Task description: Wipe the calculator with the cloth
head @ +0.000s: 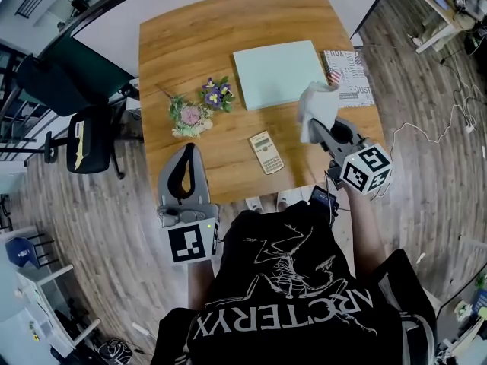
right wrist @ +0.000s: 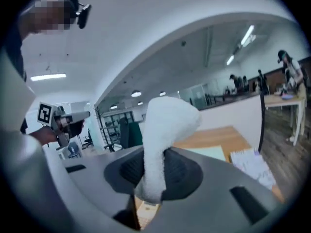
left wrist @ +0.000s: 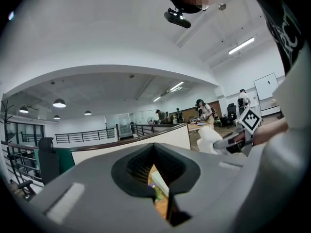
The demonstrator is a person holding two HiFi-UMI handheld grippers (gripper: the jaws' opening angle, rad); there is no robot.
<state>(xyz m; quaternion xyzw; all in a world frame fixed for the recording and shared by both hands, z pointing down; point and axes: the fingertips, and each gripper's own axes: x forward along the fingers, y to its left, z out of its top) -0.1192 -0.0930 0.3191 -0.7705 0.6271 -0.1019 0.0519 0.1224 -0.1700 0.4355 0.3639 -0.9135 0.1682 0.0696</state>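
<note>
Calculator [head: 266, 152] lies flat on the wooden desk [head: 198, 36], slightly askew and close to the person's edge, with nothing touching it. To its right and a little farther back, the right tool [head: 318, 131] is held up over the desk with its jaws clamped on the white cloth [head: 317, 109]; in the right gripper view the cloth [right wrist: 163, 144] stands up out of the right tool [right wrist: 153, 178] as a thick folded bunch, pinched between the dark pads, with a short end hanging below them. The cloth is apart from the calculator. To the calculator's left, at the desk's front corner, the left tool [head: 188, 149] points away from the person; in the left gripper view the left tool [left wrist: 155, 174] has its jaws together with nothing between them, only a thin slit showing the desk beyond. Behind the calculator lies a pale green sheet [head: 278, 73], and to the right of that sheet a patterned booklet [head: 348, 76]. Behind and to the left of the calculator rests a small bunch of flowers [head: 199, 106], purple and pink. Off the desk, far to the calculator's left, stands a black office chair [head: 87, 139]
</note>
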